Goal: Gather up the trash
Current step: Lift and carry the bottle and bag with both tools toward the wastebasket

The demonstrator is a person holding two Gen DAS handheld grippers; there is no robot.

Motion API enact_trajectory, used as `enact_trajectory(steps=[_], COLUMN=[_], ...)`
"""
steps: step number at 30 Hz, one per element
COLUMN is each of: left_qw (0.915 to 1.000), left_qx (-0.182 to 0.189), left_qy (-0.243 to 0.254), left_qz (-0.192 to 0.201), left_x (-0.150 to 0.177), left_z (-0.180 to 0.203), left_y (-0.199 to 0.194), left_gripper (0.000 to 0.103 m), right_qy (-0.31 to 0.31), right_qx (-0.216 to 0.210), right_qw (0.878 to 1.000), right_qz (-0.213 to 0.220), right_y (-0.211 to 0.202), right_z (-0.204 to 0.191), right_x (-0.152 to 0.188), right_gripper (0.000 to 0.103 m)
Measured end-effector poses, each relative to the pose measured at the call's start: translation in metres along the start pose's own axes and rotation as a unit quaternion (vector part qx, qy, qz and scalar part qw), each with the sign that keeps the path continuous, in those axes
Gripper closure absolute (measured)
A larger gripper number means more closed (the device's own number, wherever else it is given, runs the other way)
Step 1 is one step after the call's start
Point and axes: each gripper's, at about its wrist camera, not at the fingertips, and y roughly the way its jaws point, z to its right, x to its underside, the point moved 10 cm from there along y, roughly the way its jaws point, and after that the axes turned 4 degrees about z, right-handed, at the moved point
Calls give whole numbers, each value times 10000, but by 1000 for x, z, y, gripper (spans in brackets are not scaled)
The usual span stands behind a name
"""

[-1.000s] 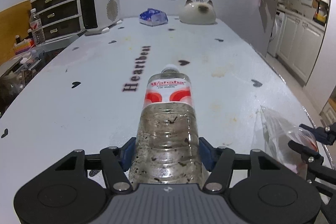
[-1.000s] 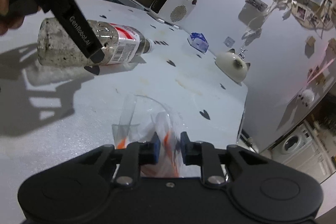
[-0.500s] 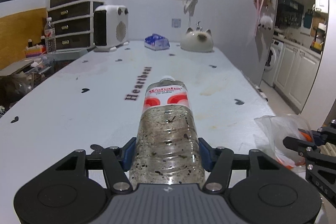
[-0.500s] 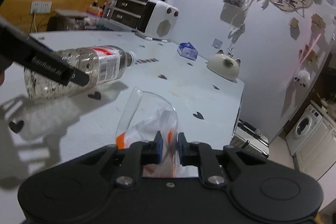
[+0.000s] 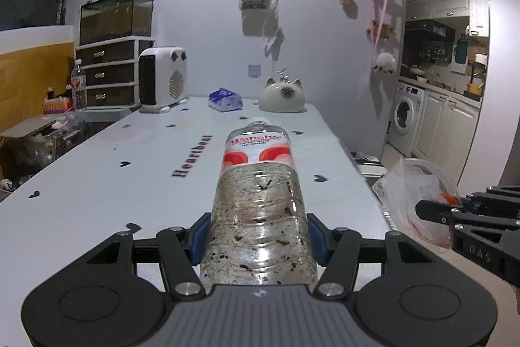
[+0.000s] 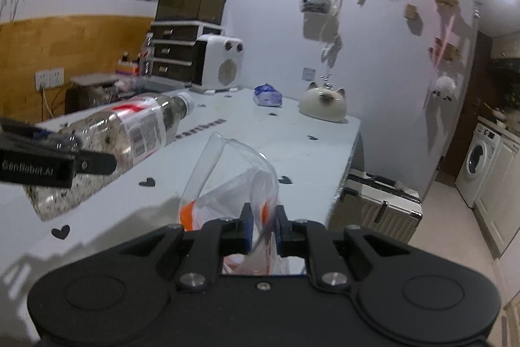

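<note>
My left gripper [image 5: 258, 233] is shut on a clear plastic bottle [image 5: 258, 200] with a red and white label and dark specks inside; it lies along the fingers, neck pointing away, lifted above the white table [image 5: 113, 184]. The right wrist view shows the same bottle [image 6: 130, 132] at the left, held by the left gripper [image 6: 65, 161]. My right gripper [image 6: 262, 223] is shut on the rim of a clear plastic bag [image 6: 227, 184] with an orange strip, its mouth gaping upward. In the left wrist view that bag [image 5: 412, 197] hangs past the table's right edge, with the right gripper [image 5: 455, 210] on it.
At the table's far end stand a white fan heater [image 5: 162, 80], a blue tissue pack [image 5: 225, 100] and a cat-shaped ceramic piece [image 5: 282, 98]. A drawer unit [image 5: 110, 73] stands at the far left. A pale suitcase [image 6: 377, 204] sits on the floor beside the table.
Both grippers have risen and tilted up, so the room's wall now fills the views. The bottle and the bag came up off the table. The right gripper rolled upright and pinched tighter on the bag.
</note>
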Motion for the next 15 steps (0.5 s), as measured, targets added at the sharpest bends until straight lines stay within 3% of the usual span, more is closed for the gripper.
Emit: enact_trajectory(steps=[15], left_qw=[9986], left_qx=[468], left_qy=[101], left_qz=[235], left_x=[10], left_z=[99], left_y=[-34], left_gripper=[43], right_qy=[625], right_qx=[466], right_qw=[9968], right_qz=[154], right_y=[-69], right_z=[85], right_x=[30], right_gripper=[90])
